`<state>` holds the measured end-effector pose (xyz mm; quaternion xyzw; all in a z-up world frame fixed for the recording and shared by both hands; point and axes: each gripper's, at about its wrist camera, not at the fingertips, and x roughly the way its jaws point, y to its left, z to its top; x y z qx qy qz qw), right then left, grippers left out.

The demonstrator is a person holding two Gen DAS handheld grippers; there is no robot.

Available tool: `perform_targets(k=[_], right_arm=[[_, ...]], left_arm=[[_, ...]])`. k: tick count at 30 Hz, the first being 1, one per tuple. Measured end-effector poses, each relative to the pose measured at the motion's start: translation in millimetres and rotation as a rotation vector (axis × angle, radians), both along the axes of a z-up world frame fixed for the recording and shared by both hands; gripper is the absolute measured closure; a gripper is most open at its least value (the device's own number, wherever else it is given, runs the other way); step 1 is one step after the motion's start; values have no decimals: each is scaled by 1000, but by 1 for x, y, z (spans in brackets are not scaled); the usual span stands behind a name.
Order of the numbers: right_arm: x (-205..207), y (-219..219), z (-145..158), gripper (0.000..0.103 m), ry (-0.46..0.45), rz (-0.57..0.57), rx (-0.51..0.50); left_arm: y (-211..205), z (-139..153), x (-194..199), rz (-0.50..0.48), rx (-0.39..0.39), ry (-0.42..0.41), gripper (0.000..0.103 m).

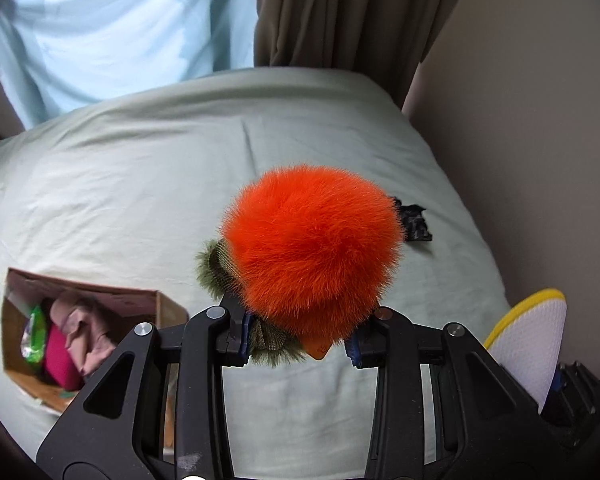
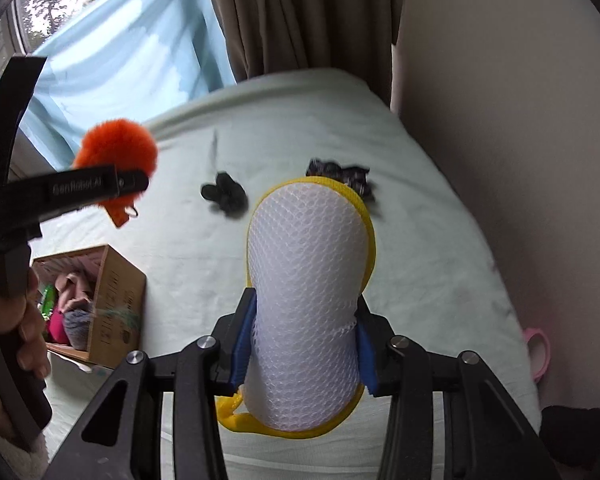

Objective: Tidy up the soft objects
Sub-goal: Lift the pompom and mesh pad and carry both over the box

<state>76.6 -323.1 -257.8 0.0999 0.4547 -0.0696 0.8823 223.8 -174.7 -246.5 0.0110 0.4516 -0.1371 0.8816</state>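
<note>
The left gripper (image 1: 296, 342) pinches a fluffy orange pompom (image 1: 314, 240); the right gripper (image 2: 306, 344) clamps a yellow-edged white mesh sponge (image 2: 308, 280). Left of both, the open cardboard box (image 2: 118, 296) already holds soft things, while two dark fabric scraps (image 2: 224, 194) lie ahead on the bed, unsorted

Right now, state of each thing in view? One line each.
Left gripper: shut on orange pompom, lifted off the bed.
Right gripper: shut on white mesh sponge, lifted.
Cardboard box: open, on the bed, soft items inside.
Black fluffy piece: loose on the sheet.
Dark patterned cloth: crumpled on the sheet.
Brown curtain: hanging, drawn aside.
</note>
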Motion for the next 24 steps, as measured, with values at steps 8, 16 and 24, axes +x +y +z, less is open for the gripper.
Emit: perform_targets(k=[8,16,24], right_arm=[[-9,23,84,63,-103,79,-35],[-1,81,147,63,-175,169,-41],[24,166,161,63,-155,240,15]], left_arm=[[48,79,-50,73,-34,-76,72],[124,123,-75,137,-37,-110,72],[231,120,-69,155,5,-74,72]])
